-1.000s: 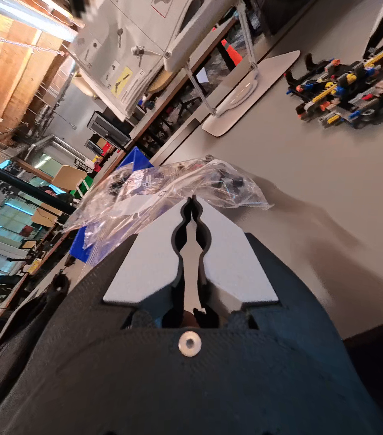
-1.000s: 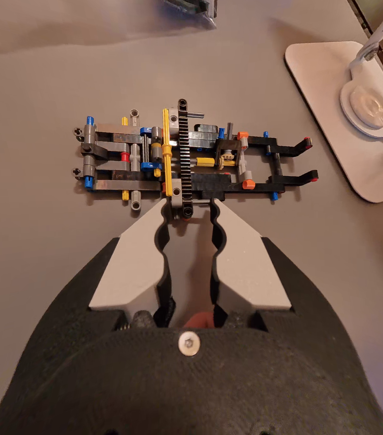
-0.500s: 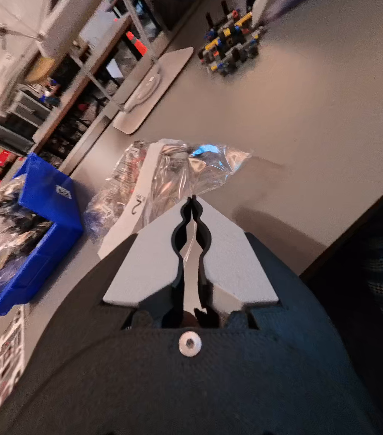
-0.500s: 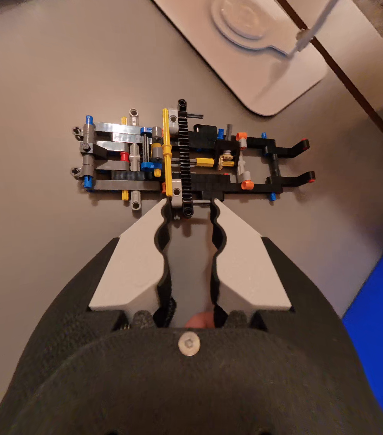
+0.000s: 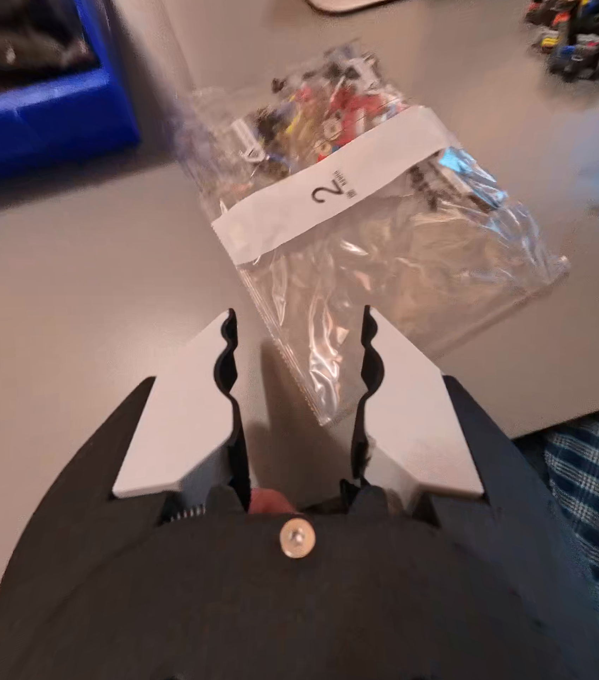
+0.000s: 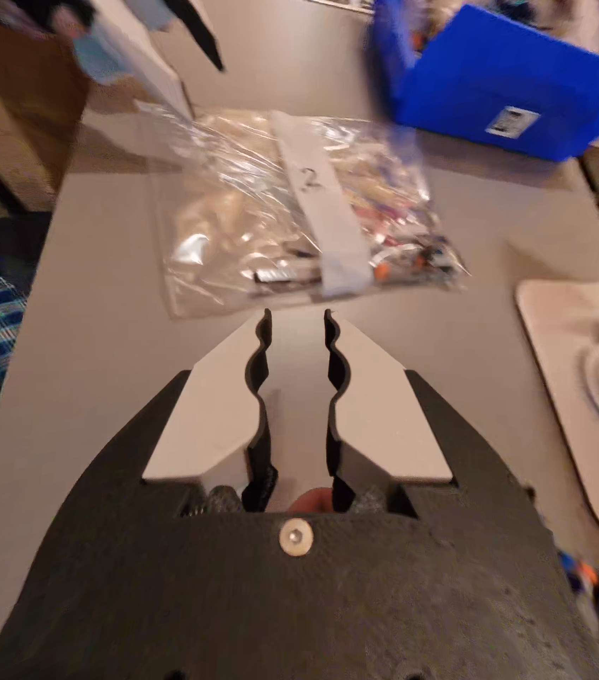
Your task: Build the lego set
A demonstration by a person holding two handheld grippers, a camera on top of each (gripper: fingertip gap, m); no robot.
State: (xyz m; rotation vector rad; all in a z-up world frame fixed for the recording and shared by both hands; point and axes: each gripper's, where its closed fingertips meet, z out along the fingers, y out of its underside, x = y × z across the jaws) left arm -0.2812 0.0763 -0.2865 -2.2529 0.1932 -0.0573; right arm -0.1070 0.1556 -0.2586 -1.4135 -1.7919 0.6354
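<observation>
Parts bag flat on table, crinkly, slippery, light, contents loose. Left claw wide, corner between jaws. Right claw narrower, empty, bag at 12 o'clock. Pinch empty film edge.

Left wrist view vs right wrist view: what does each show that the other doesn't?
Left only: the partly built lego model at the top right, blurred, and the bin's dark contents.

Right only: a white flat stand base at the right, and the other gripper's fingers hanging over the bag's far edge.

Both: the clear parts bag with its white strip, the blue bin, the grey table, plaid cloth at the edge.
</observation>
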